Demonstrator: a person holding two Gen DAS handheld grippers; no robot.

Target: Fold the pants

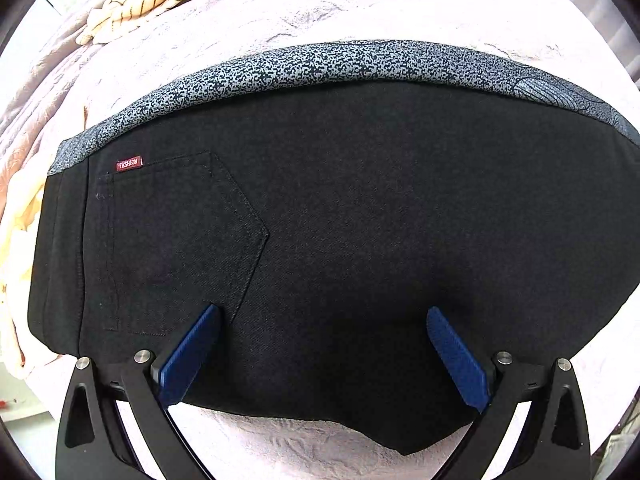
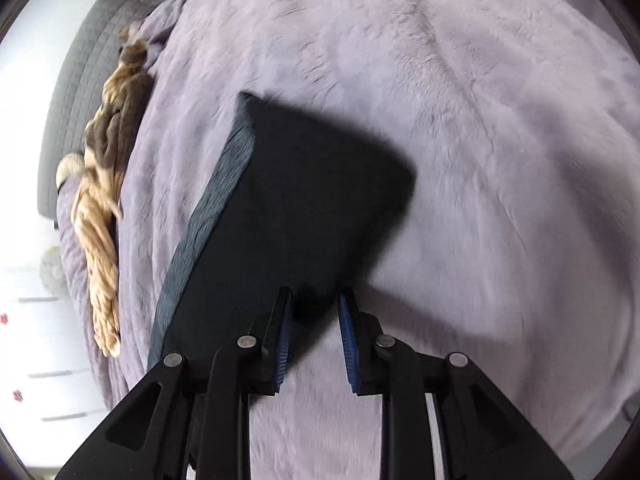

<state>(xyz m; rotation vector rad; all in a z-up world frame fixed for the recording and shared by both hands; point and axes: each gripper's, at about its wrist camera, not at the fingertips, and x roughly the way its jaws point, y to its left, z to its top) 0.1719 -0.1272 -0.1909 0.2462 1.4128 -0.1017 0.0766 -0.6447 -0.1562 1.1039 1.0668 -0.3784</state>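
Left gripper [image 1: 322, 316]: its two blue pads [image 1: 188, 356] stand wide apart and hold nothing; it hangs just above the near part of the pants, maybe to press or smooth the bundle.
Right gripper [image 2: 314, 312]: the jaws are partly open, with a narrow gap between the blue pads [image 2: 347, 344]. They sit at the near corner of the pants, but I cannot tell if cloth is between them; it looks like nothing is pinched.
Pants [image 1: 320, 240]: black, already folded into a compact block lying flat on the bed. In the left wrist view the back pocket [image 1: 176, 240] with a small red label [image 1: 129, 163] faces up.
Waistband [image 1: 320, 64]: grey speckled strip along the far edge in the left view, and along the left edge of the block in the right view [image 2: 208, 216].
Bed cover [image 2: 480, 160]: pale lilac plush, soft, so the folded block can sink a little and shift if pushed.
Tan fuzzy cloth [image 2: 100, 240]: lies well apart, at the edge of the bed, not in the way.
Headboard [image 2: 80, 80]: grey, quilted, behind that cloth.
Task progress: I judge the folding nearly finished; probably only tidying of the edges is left.
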